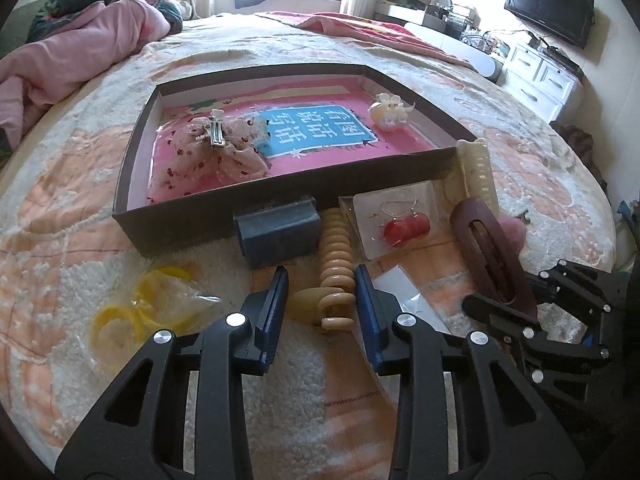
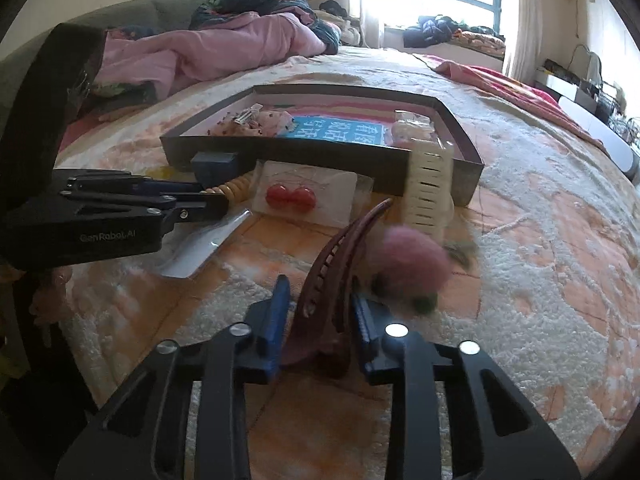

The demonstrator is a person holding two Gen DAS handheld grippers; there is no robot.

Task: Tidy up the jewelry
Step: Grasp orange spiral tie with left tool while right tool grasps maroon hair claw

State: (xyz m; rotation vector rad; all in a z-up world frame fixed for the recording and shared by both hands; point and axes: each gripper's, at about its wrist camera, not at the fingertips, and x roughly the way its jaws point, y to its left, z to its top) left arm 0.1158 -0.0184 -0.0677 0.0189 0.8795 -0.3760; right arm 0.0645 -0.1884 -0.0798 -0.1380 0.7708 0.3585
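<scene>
The left gripper [image 1: 322, 292] had its fingers closed on the beige ribbed hair claw [image 1: 335, 264], which reached ahead toward the box [image 1: 208, 212]. The right gripper [image 2: 320, 312] pinched the brown hair claw [image 2: 328, 280] between its narrowed fingers, a pink pompom [image 2: 412, 260] just beyond the right fingertip.

Two grippers [image 1: 322, 280] [image 2: 320, 300] are counted, one box [image 1: 132, 168], four hair clips [image 1: 335, 268] [image 1: 490, 256] [image 1: 478, 176] [image 1: 216, 132], one earring pair [image 1: 406, 228], two yellow rings [image 1: 136, 312], one blue block [image 1: 278, 230].
</scene>
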